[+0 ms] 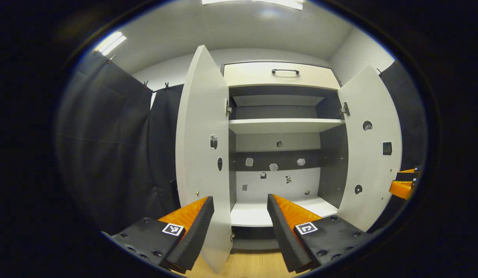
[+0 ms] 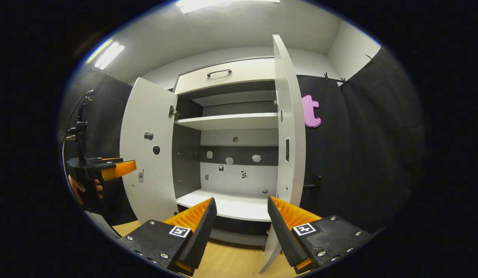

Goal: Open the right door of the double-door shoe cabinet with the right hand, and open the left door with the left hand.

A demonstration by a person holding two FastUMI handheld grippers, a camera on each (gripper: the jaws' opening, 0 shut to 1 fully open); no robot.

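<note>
1. My left gripper (image 1: 240, 216): jaws spread wide, gripping nothing. The edge of the left door (image 1: 202, 154) stands between the two fingers, touching neither.
2. My right gripper (image 2: 242, 218): jaws likewise apart and empty. The edge of the right door (image 2: 287, 127) rises just above the right finger.
3. Shoe cabinet (image 1: 281, 127): both of its two doors are swung wide, baring the interior. The right door, in the left gripper view (image 1: 372, 150), hangs open well off to the side.
4. Interior: two pale shelves (image 1: 281, 124) span the upper part above a pale bottom board (image 2: 231, 204). One closed drawer front with a single dark handle (image 1: 285, 71) sits on top.
5. Small stickers (image 1: 273, 166) dot the back panel and the inner faces of both doors.
6. Surface and room: a wooden floor (image 2: 231, 262) lies below the cabinet. Black cloth (image 1: 119, 146) hangs on either side, under pale walls and a ceiling with light strips (image 1: 111, 42).
7. View differences: the right gripper view takes in my left gripper (image 2: 107, 168) farther off, with the hand (image 2: 86, 189) holding it. The left gripper view catches my right gripper at the edge (image 1: 404, 185).
</note>
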